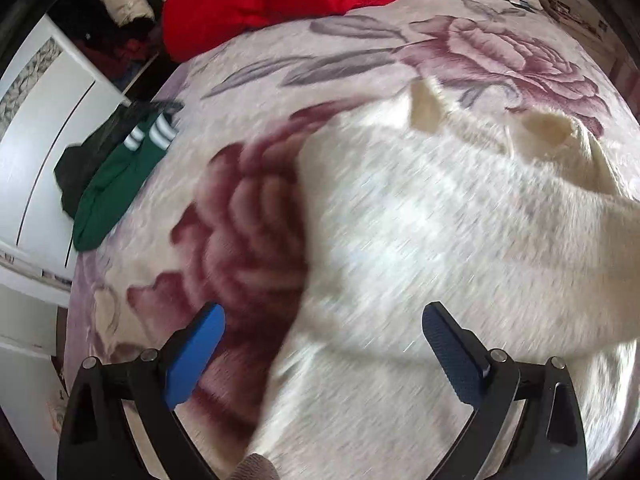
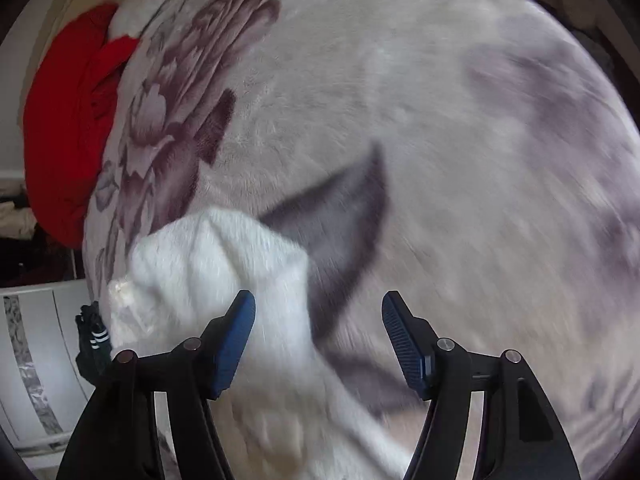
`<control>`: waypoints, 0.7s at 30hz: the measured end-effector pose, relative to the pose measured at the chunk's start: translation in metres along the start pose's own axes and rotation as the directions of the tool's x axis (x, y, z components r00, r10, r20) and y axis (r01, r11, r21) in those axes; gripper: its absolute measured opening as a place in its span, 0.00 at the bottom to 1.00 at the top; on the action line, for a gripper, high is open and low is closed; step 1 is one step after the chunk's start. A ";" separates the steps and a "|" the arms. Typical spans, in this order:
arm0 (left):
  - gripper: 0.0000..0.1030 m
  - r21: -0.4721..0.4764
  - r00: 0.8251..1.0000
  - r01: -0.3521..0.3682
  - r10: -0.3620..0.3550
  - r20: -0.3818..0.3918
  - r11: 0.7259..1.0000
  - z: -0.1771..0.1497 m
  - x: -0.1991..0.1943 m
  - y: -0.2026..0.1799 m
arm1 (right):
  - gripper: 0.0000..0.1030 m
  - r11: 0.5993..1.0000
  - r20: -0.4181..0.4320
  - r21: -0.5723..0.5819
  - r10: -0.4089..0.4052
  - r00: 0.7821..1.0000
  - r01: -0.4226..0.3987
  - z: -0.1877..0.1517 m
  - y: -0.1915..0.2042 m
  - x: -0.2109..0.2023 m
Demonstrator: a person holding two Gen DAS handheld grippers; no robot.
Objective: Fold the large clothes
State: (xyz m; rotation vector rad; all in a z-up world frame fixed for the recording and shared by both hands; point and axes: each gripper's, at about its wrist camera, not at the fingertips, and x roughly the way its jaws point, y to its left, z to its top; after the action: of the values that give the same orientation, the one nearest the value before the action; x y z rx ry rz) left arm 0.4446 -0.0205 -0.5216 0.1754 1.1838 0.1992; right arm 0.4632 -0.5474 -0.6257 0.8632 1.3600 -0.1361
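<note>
Left wrist view is showing the left gripper hanging over the bed with its jaws standing wide apart and gripping nothing; the fluffy white garment is lying spread on the floral blanket just beyond and below the fingertips — blurred. Right wrist view is showing the right gripper with jaws parted and nothing between them; the white garment is lying bunched behind its left finger, reaching under it.

White fleece garment motion-blurred, its lower edge beyond the frame
</note>
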 end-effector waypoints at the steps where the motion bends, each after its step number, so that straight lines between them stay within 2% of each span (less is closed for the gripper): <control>1: 0.98 0.010 1.000 0.001 -0.001 0.010 1.000 0.006 0.002 -0.010 | 0.72 0.999 -0.018 -0.021 0.026 0.999 -0.026 0.013 0.003 0.015; 2: 0.98 0.023 1.000 -0.002 0.002 0.022 1.000 0.012 0.003 -0.017 | 0.76 0.997 -0.058 -0.049 0.052 0.997 -0.055 0.025 0.011 0.035; 3: 0.98 0.036 0.999 -0.010 0.009 0.033 0.999 0.015 0.003 -0.024 | 0.76 0.996 -0.143 -0.080 0.037 0.989 -0.049 0.033 0.021 0.060; 4: 0.98 0.053 0.999 -0.018 0.015 0.045 0.998 0.019 0.005 -0.030 | 0.77 0.994 -0.182 -0.110 0.006 0.983 -0.027 0.030 0.034 0.073; 5: 0.98 0.063 0.998 -0.021 0.017 0.054 0.998 0.022 0.003 -0.035 | 0.75 0.984 -0.181 -0.178 -0.061 0.982 0.029 0.028 0.047 0.080; 6: 0.98 0.074 0.998 -0.023 0.018 0.062 0.997 0.023 0.003 -0.041 | 0.65 0.971 -0.158 -0.228 -0.103 0.982 0.065 0.028 0.057 0.082; 7: 0.98 0.081 0.998 -0.023 0.018 0.064 0.996 0.023 0.005 -0.042 | 0.10 0.956 -0.134 -0.275 -0.146 0.980 0.105 0.026 0.067 0.082; 8: 0.98 0.090 0.998 -0.023 0.017 0.065 0.996 0.023 0.006 -0.047 | 0.08 0.952 -0.112 -0.281 -0.155 0.982 0.119 0.024 0.075 0.079; 10: 0.98 0.107 0.998 -0.030 0.024 0.059 0.994 0.020 0.009 -0.051 | 0.08 0.939 -0.042 -0.290 -0.203 0.978 0.183 0.023 0.088 0.071; 12: 0.98 0.115 0.998 -0.037 0.032 0.050 0.993 0.017 0.012 -0.056 | 0.05 0.899 0.061 -0.324 -0.292 0.954 0.296 0.023 0.094 0.065; 13: 0.98 0.122 0.998 -0.045 0.040 0.045 0.991 0.014 0.014 -0.058 | 0.03 0.892 0.081 -0.320 -0.311 0.947 0.320 0.025 0.093 0.066; 15: 0.98 0.129 0.998 -0.051 0.046 0.035 0.990 0.010 0.015 -0.058 | 0.03 0.918 0.040 -0.268 -0.294 0.955 0.294 0.030 0.087 0.077; 18: 0.98 0.122 0.999 -0.040 0.036 0.031 0.992 0.003 0.008 -0.054 | 0.07 0.927 -0.009 -0.281 -0.260 0.966 0.247 0.025 0.090 0.080; 20: 0.98 0.115 0.999 -0.030 0.026 0.037 0.993 -0.001 -0.002 -0.050 | 0.37 0.939 -0.034 -0.273 -0.228 0.973 0.210 0.017 0.086 0.065; 21: 0.98 0.112 0.999 -0.024 0.020 0.037 0.993 -0.006 -0.010 -0.047 | 0.42 0.948 -0.029 -0.256 -0.203 0.979 0.189 0.008 0.080 0.049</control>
State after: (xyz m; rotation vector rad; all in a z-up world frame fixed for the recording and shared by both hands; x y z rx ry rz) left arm 0.4387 -0.0678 -0.5263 0.2896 1.1584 0.1487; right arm 0.5267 -0.4781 -0.6325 0.5201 1.4781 -0.0904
